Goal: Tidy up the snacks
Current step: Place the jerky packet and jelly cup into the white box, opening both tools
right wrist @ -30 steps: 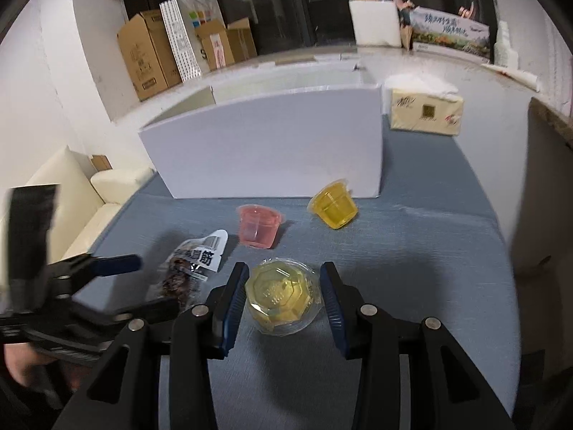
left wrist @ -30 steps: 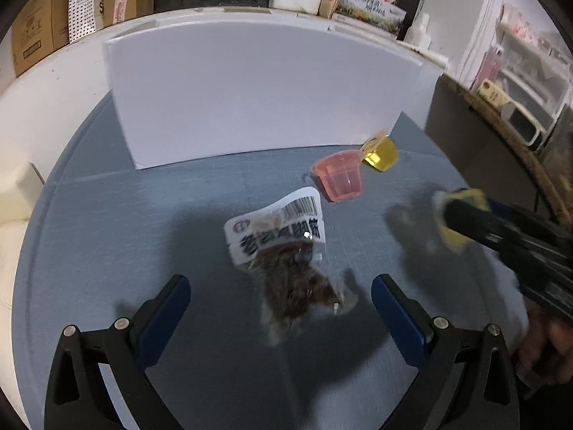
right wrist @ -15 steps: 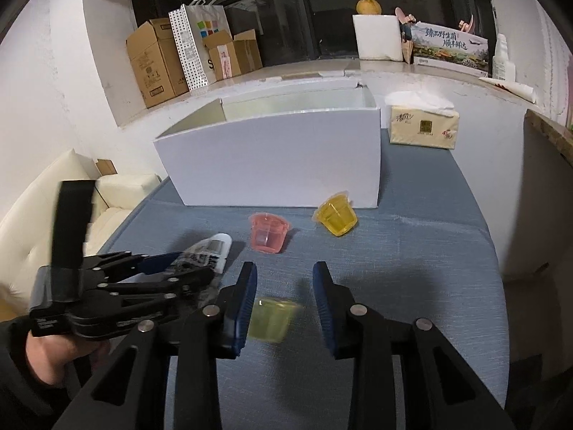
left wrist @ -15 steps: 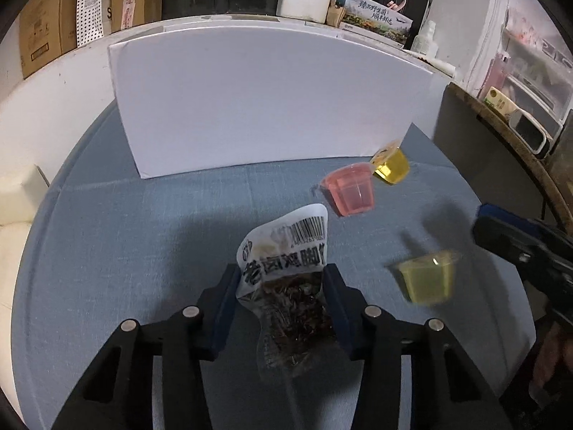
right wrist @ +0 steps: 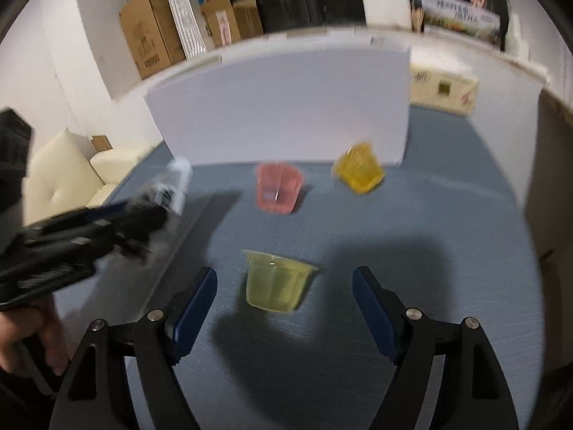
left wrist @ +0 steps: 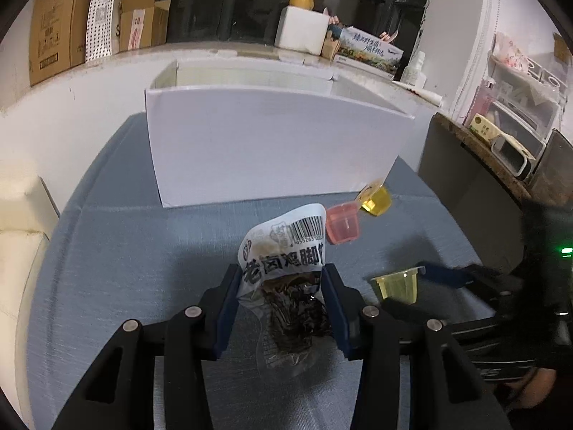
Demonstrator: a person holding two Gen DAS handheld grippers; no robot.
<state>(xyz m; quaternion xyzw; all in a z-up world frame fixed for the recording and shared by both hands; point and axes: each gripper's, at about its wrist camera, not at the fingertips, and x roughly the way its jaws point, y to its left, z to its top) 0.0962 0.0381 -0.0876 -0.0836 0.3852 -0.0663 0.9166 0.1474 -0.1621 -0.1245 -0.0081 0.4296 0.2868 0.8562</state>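
The left gripper is clenched on a snack packet, a clear bag with dark food inside and a white top that carries a barcode and large black characters. The 2 blue pads press the packet from both sides, and its white top stands up above the fingers, lifted off the blue tabletop.

The right gripper is released, with its 2 blue pads wide apart. Between them, but touching neither pad, is a pale yellow jelly cup; it is upright with its wide rim on top. The right wrist view is blurred, so I cannot tell if the cup rests on the tabletop or is a little above it. In the left wrist view the same cup is seen just beside the right gripper's fingers.

Further back a pink jelly cup stands upside down on the tabletop, its wide rim down. To its right an orange-yellow jelly cup lies tilted on its side, very near the front wall of a large white box. The box is open on top and stands at the far side of the tabletop. In the left wrist view the pink cup and the orange-yellow cup are just beside each other, behind the packet.

A tissue pack lies to the right of the box.
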